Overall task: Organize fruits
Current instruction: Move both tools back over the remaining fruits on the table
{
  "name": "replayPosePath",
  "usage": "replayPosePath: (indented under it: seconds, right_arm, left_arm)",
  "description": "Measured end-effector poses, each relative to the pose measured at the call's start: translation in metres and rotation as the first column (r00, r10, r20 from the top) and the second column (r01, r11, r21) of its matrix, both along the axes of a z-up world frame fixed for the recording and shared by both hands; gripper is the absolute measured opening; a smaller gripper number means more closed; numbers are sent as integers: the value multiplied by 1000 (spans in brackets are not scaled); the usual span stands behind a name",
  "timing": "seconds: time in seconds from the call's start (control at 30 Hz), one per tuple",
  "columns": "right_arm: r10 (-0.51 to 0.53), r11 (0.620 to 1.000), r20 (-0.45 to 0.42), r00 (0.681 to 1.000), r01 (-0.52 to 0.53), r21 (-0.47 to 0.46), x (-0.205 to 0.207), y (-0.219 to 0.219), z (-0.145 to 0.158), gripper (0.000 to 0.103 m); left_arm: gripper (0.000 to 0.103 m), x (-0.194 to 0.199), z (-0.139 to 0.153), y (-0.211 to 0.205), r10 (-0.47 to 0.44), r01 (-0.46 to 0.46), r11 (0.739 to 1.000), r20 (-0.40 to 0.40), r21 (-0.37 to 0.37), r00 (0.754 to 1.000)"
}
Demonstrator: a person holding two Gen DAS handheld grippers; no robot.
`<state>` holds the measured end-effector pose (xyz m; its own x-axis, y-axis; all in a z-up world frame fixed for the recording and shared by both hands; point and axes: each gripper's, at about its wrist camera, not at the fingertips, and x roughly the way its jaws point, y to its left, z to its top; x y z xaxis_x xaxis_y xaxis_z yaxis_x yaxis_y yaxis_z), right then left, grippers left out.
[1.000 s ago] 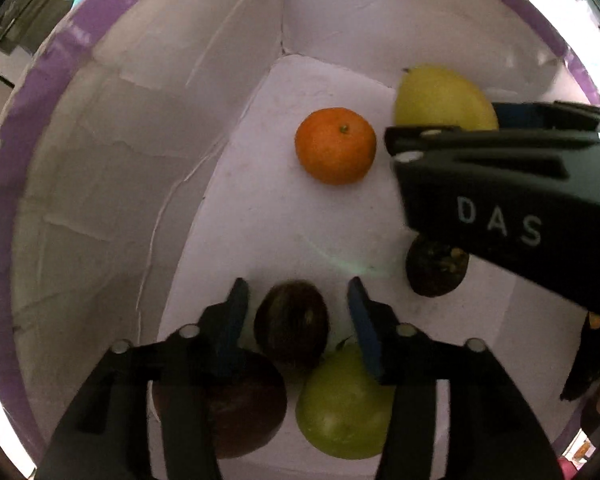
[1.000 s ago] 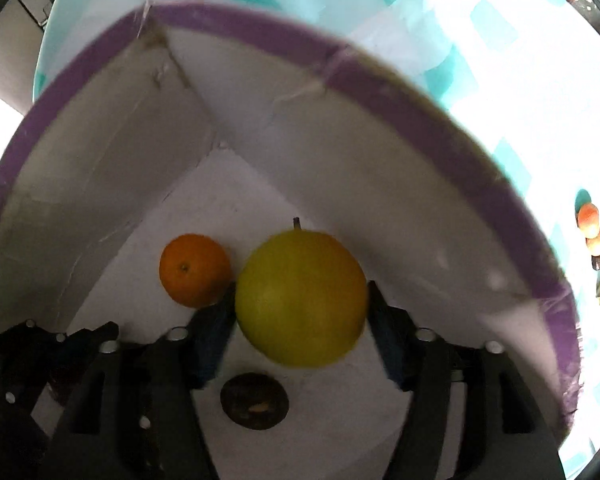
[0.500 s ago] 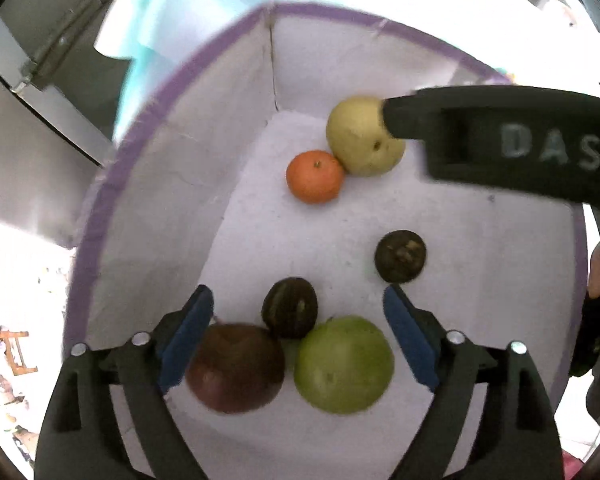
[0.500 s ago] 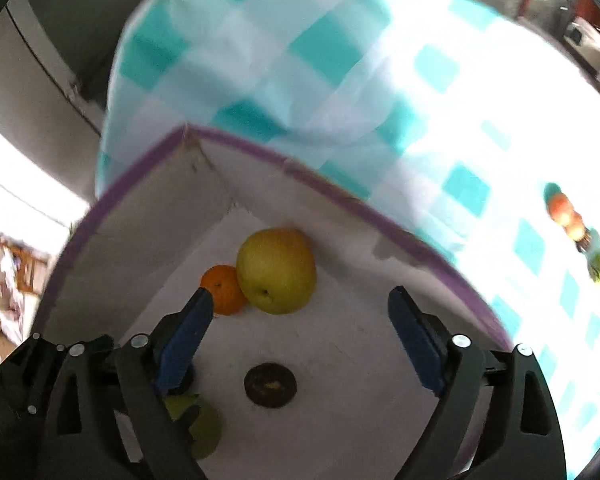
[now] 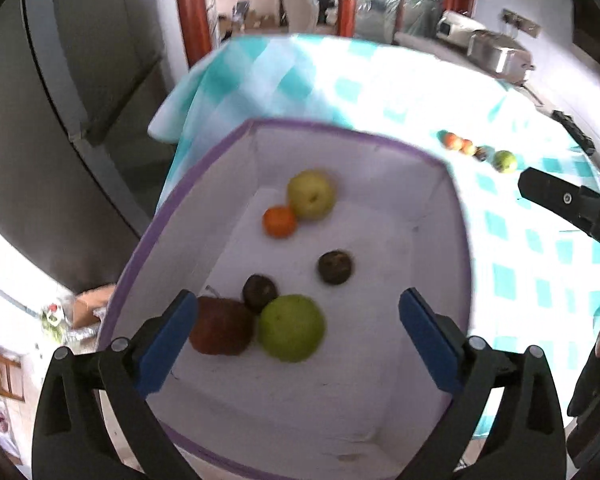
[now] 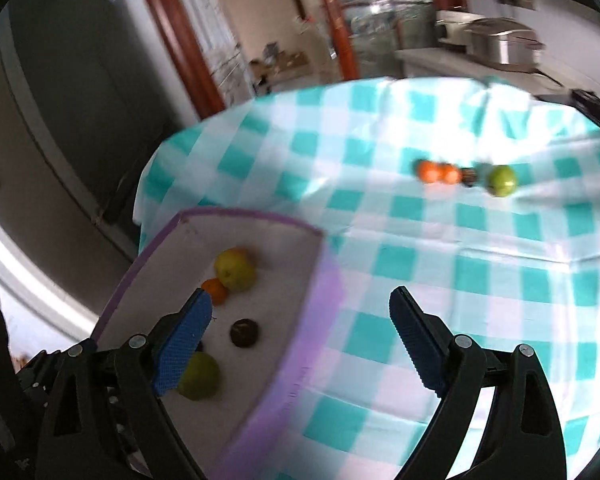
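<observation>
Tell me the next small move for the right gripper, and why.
Probably swing the right gripper toward the row of fruit still on the checked cloth, starting with the green apple. Its jaws stand open and empty, and six fruits already lie inside the white box.

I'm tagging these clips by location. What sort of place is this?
Probably a home kitchen or dining area: a table under a teal checked tablecloth, a steel cooker on a counter behind, and a doorway with red-brown wooden frames.
</observation>
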<state>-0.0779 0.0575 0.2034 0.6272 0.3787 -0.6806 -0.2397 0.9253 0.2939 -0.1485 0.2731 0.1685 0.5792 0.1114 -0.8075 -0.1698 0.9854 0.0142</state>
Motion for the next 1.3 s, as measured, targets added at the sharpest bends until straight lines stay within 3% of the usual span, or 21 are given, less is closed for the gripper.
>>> replayPosePath:
  seconds: [0.17,0.43,0.67,0.9,1.13,1.3]
  right_arm:
    - [-37,999,41,999,36,18,-2,-38,11,88]
    - [91,993,90,992,-84,-80,-20,-121,36,88]
    - [108,991,43,993,-104,-89,-30,-201,14,88]
    - [97,992,-16,995,-98,-76,-38,-260,-16,88]
    - [71,995,-92,993,-76,-60,-27,-280,-49,88]
    - [60,990,-121,991,-74,-118,-7,-280,-72,88]
  left_arm:
    - [101,4,34,-40,-16,14,999,55,45,998]
    - [101,-4,65,-138,24,-17,998,124,-62,992]
    - [101,-10,46,-234,2,3,998,86,-56,996]
    - [101,-7,24,-297,-43,44,998,22,-44,999]
    - [101,9,3,-326,-102,101,995,-50,-18,994]
    - [101,41,-19,-325,-103,99,994,-92,-50,990]
